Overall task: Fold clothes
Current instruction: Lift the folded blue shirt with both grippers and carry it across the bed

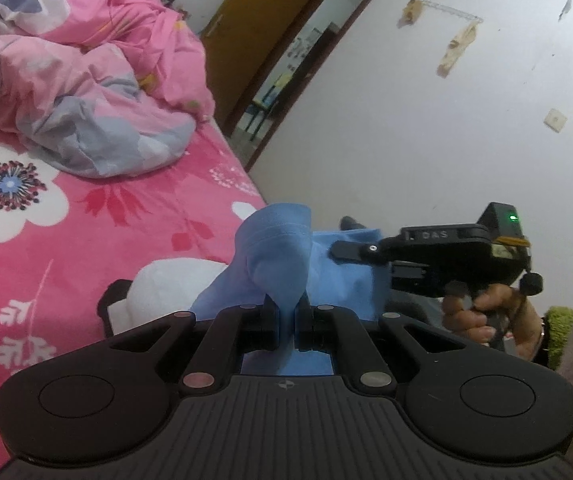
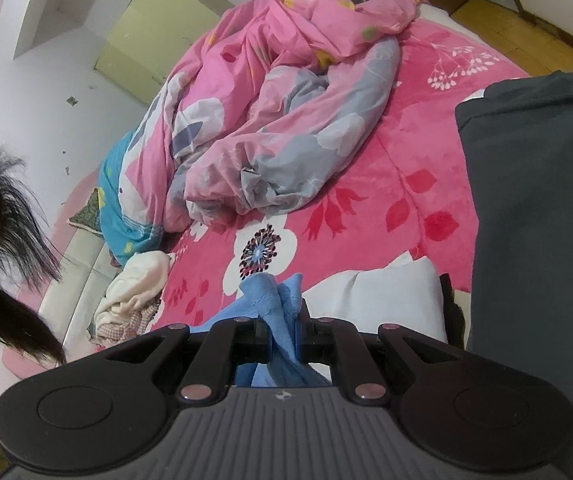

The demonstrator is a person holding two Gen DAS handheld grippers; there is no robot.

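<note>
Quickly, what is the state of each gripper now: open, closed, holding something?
Left gripper: closed on the blue garment.
Right gripper: closed on a bunched part of the same blue garment.

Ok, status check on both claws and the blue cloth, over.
Left claw shut on light blue cotton garment. Right claw shut on same garment, bunched. Garment lifted above pink floral bedspread. White plush toy beneath.
</note>
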